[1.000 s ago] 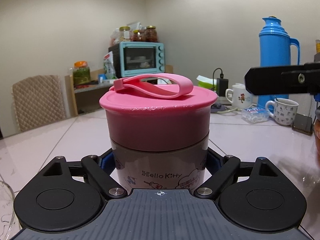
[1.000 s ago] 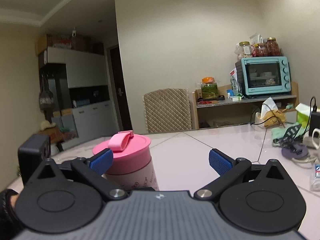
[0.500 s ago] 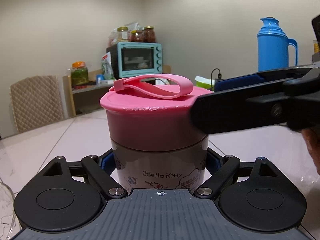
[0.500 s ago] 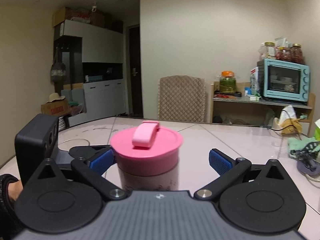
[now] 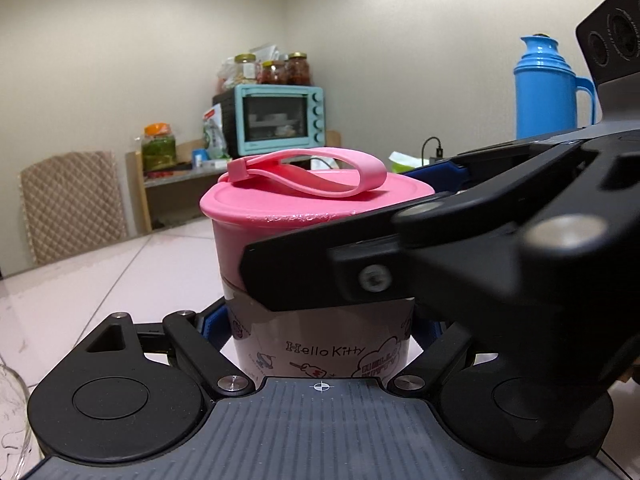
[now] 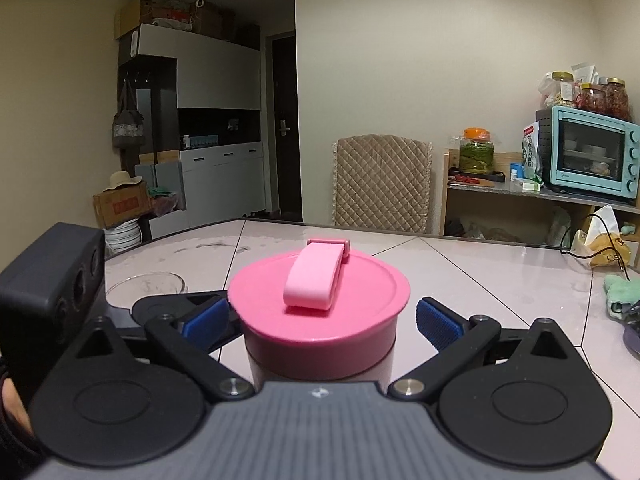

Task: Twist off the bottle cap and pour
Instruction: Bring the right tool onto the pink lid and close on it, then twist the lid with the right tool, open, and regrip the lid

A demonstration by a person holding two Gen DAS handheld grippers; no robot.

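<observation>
Bottle (image 5: 320, 344), printed "Hello Kitty", stands upright on pale tiled surface (image 5: 120, 280), pink cap (image 5: 316, 204) w/ strap on top. Left tool (image 5: 320, 322) is clamped on the bottle body below the cap. Right tool (image 6: 322, 318) is spread wide around the cap; blue pads (image 6: 438, 322) apart from it.

left hand-held gripper (image 5: 320, 328): clamped, level | right hand-held gripper (image 6: 320, 316): jaws apart, level

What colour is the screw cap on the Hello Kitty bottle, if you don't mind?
Pink, with a lighter pink carry strap lying across the cap; clearest in the right wrist view.
</observation>
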